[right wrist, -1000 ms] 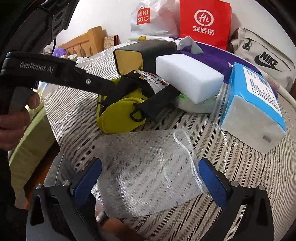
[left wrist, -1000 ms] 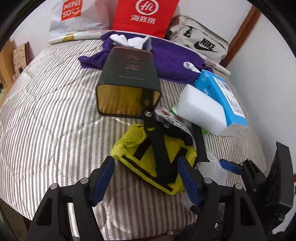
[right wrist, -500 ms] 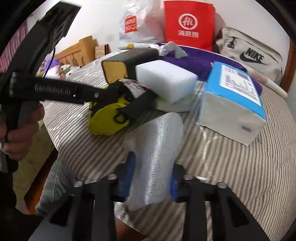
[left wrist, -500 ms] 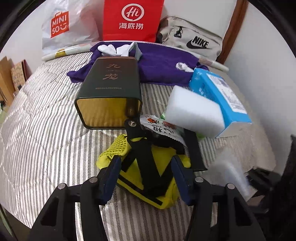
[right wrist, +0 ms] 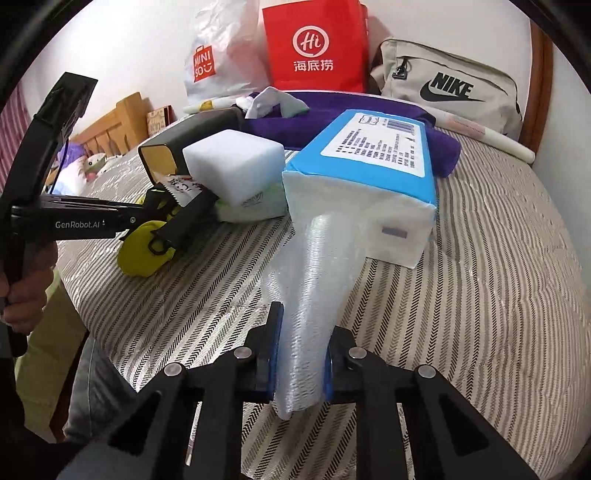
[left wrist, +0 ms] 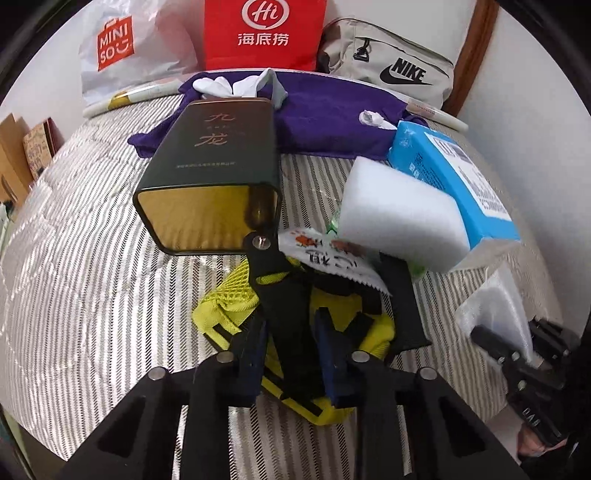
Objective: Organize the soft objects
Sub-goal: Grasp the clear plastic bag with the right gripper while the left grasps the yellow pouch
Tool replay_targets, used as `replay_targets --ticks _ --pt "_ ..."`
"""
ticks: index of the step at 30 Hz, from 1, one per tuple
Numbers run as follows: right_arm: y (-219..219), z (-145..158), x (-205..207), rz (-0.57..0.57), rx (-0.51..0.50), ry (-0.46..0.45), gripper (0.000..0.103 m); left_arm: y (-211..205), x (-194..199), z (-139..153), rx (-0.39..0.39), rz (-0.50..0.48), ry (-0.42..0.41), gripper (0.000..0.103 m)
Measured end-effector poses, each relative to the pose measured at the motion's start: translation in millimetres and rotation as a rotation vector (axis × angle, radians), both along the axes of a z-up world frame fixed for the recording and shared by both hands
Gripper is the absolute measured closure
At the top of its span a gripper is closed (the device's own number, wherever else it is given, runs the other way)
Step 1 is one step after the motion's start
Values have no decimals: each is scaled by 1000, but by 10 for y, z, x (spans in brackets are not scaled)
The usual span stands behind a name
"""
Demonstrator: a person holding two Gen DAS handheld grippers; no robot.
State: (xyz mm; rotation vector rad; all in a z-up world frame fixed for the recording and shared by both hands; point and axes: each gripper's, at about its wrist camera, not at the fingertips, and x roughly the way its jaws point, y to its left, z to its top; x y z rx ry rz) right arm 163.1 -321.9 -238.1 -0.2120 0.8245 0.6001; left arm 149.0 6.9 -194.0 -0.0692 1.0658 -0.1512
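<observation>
My left gripper [left wrist: 290, 354] is shut on the black strap of a yellow mesh pouch [left wrist: 229, 306] that lies on the striped bed. My right gripper [right wrist: 301, 354] is shut on a crumpled clear bubble-wrap bag [right wrist: 314, 280] and holds it upright; the bag also shows in the left wrist view [left wrist: 495, 310]. A white sponge block [left wrist: 399, 218] leans on a blue tissue pack [left wrist: 454, 170]. The pouch [right wrist: 144, 251], sponge [right wrist: 236, 162] and tissue pack [right wrist: 369, 166] show in the right wrist view, left and ahead of the bag.
A dark green tin box [left wrist: 214, 177] lies beyond the pouch. A purple cloth [left wrist: 325, 118] with white gloves [left wrist: 229, 83] lies farther back. A Miniso bag [left wrist: 122, 51], a red paper bag [left wrist: 262, 33] and a Nike bag [left wrist: 391, 70] stand against the wall. The bed edge [right wrist: 110, 332] is near left.
Both grippers have closed: the left on the pouch's black strap, the right on the bubble-wrap bag, which went from lying flat to bunched and lifted upright.
</observation>
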Motion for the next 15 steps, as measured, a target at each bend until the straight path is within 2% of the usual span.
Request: replay_targets --ticks 4,6,10,15 --pt "-1 -11 -10 -10 15 -2 85 -39 32 -16 21 12 -17 78" --pt "-20 -13 -12 -13 25 4 85 -27 32 2 16 13 -16 82" --pt "-54 -1 -4 -23 26 17 86 86 -10 53 -67 18 -3 93" --pt "-61 7 11 -42 20 23 86 211 -102 89 -122 28 -5 93"
